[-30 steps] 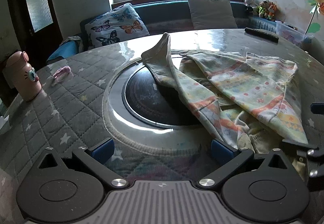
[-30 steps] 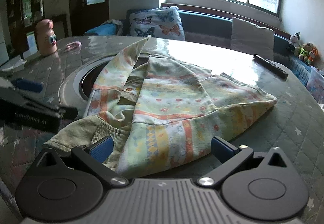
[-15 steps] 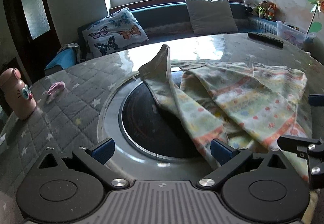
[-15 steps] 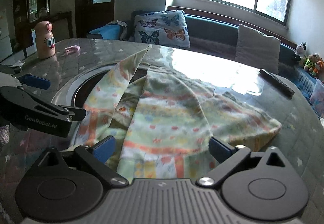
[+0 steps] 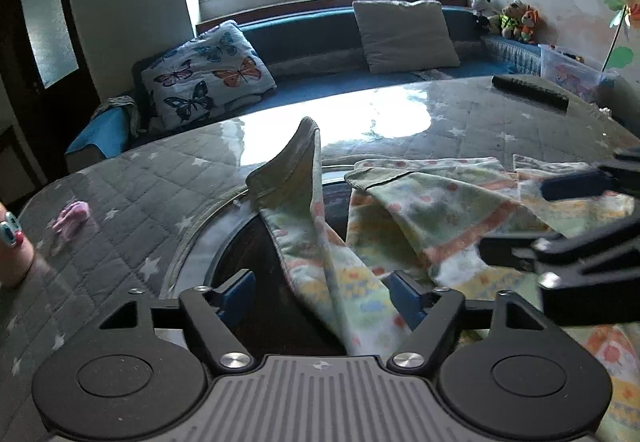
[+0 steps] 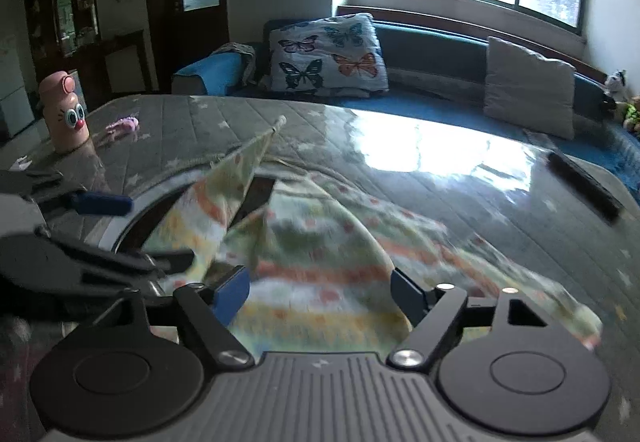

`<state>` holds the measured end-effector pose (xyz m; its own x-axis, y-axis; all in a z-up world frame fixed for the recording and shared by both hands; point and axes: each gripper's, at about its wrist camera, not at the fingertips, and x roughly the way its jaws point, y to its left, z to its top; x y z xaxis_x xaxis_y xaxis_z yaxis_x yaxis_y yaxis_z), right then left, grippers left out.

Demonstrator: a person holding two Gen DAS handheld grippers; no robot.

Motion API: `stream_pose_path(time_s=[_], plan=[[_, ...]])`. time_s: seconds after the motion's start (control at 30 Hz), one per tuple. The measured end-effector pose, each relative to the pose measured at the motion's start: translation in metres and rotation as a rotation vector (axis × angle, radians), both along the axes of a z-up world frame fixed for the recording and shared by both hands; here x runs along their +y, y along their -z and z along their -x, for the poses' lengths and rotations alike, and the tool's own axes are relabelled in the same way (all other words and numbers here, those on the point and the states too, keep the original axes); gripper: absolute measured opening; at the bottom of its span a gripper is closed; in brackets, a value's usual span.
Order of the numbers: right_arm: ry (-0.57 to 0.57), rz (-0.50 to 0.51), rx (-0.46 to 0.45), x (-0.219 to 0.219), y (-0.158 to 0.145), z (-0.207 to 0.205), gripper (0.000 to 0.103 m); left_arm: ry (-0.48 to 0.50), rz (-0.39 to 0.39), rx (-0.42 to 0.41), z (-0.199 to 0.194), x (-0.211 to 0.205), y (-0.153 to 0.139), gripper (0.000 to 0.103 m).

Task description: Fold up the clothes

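Folding is partly done: the garment [image 5: 420,218] lies bunched at centre frame, one sleeve [image 5: 304,178] unfolded. Left tool [image 5: 320,292] and right tool [image 6: 320,292] both gape wide, gripping nothing.

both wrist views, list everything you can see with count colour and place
garment: 1, pale green with orange stripes, rumpled across the table's middle
table: 1, grey quilted star cover, dark round inset at centre
bottle: 1, pink with cartoon eyes, far left on table
small pink thing: 1, pink, on table near bottle
remote: 1, black, far right on table
butterfly pillow: 1, white with butterflies, on bench
plain pillow: 1, grey, on bench
bench: 1, blue, under window
soft toys: about 3, mixed, bench's right corner
left gripper: 1, black, blue pads, open over garment
right gripper: 1, black, blue pads, open over garment
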<state>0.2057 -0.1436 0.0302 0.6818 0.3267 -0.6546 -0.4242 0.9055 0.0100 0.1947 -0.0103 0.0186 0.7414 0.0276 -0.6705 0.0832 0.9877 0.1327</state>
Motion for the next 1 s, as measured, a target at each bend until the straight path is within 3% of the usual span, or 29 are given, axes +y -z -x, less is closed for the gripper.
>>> stream_pose_path(time_s=[0.07,0.17,0.4,0.57,0.73,0.8,0.83,0.87,1.0], plan=[[-0.016,-0.008,0.001,0.007,0.002,-0.014,0.072,-0.001,0.003,0.014,-0.007,0.002,0.004,0.056],[-0.041,-0.009,0.009,0.019,0.006,-0.032,0.068,0.003,0.019,0.023,-0.011,0.007,0.009,0.043],[-0.086,-0.008,0.078,0.039,0.023,-0.065,0.056,0.040,0.018,0.012,-0.011,0.009,0.013,0.044],[-0.090,0.052,0.101,0.043,0.033,-0.073,0.030,0.057,0.017,0.012,-0.015,0.005,0.011,0.046],[-0.064,0.034,0.088,0.030,0.030,-0.068,0.006,0.082,-0.005,-0.007,-0.025,-0.005,0.007,0.050],[-0.049,0.031,0.069,0.023,0.027,-0.062,0.003,0.089,0.003,0.005,-0.032,-0.006,0.009,0.041],[-0.041,0.025,0.058,0.019,0.025,-0.059,0.002,0.086,0.010,0.012,-0.035,-0.005,0.010,0.020],[-0.029,0.016,0.046,0.012,0.021,-0.055,0.002,0.076,0.016,0.017,-0.035,-0.002,0.012,0.010],[0.032,-0.033,-0.005,-0.018,0.004,-0.037,0.001,0.032,0.031,0.013,-0.030,0.010,0.012,0.004]])
